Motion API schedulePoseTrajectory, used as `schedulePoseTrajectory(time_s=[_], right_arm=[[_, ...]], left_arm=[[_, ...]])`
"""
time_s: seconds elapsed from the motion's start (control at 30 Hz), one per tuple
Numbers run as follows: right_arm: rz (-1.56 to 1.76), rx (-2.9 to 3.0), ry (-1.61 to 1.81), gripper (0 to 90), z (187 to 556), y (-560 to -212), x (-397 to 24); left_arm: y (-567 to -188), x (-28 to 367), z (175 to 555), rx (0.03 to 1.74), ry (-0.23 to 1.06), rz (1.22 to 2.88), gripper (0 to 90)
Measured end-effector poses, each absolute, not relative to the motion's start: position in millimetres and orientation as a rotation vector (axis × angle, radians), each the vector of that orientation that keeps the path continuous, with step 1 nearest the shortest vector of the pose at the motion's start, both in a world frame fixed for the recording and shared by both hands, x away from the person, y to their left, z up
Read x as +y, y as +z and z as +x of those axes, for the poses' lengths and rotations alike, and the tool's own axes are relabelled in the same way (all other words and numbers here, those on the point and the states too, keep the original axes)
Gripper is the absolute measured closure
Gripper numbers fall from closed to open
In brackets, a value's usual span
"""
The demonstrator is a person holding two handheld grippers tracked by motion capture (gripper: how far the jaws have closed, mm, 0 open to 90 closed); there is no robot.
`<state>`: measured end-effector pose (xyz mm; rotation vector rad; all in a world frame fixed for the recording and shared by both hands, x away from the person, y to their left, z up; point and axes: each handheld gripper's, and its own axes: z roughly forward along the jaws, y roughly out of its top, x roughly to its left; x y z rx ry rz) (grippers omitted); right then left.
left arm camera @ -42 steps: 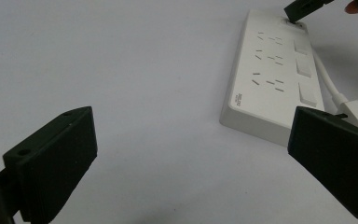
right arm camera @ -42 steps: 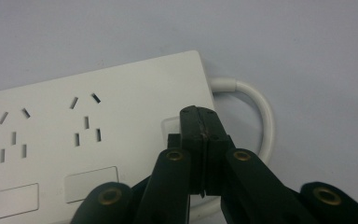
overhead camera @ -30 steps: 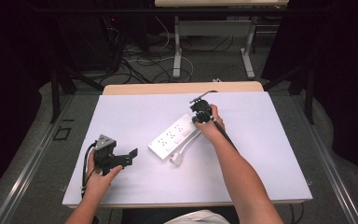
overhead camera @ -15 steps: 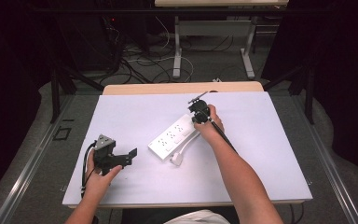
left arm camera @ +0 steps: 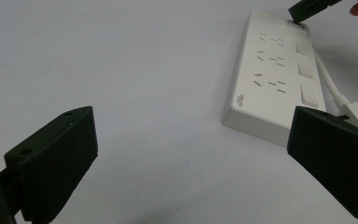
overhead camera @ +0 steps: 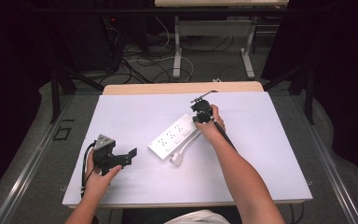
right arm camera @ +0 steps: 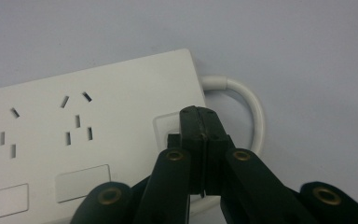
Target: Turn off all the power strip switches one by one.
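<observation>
A white power strip [overhead camera: 174, 138] lies mid-worktop [overhead camera: 270, 158], its long axis running from near-left to far-right. The right gripper [right arm camera: 200, 122], fingers clenched together on nothing, presses its tip onto the switch [right arm camera: 168, 125] at the strip's far-right end, beside the cable [right arm camera: 254, 109] exit. The left gripper [overhead camera: 121, 158], fingers spread wide, rests near-left, well apart from the strip; the right hand [overhead camera: 210, 126] is plainly nearer.
</observation>
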<state>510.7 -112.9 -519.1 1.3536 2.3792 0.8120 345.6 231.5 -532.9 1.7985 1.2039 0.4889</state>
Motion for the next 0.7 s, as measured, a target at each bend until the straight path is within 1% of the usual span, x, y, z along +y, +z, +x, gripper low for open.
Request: schedulePoseTrajectory(time_s=[0.5, 0.53, 0.7], right_arm=[[1.298, 2.435, 0.852, 90.0, 498, -514, -110], [1.284, 2.427, 0.894, 90.0, 498, -516, -109], [1.285, 2.466, 0.868, 90.0, 493, -513, -106]], left_arm=[[-532, 231, 346, 1.207, 0.481, 1.809, 1.5], [-532, 231, 346, 1.208, 0.480, 1.808, 1.5], [-532, 231, 346, 1.208, 0.479, 1.808, 1.5]])
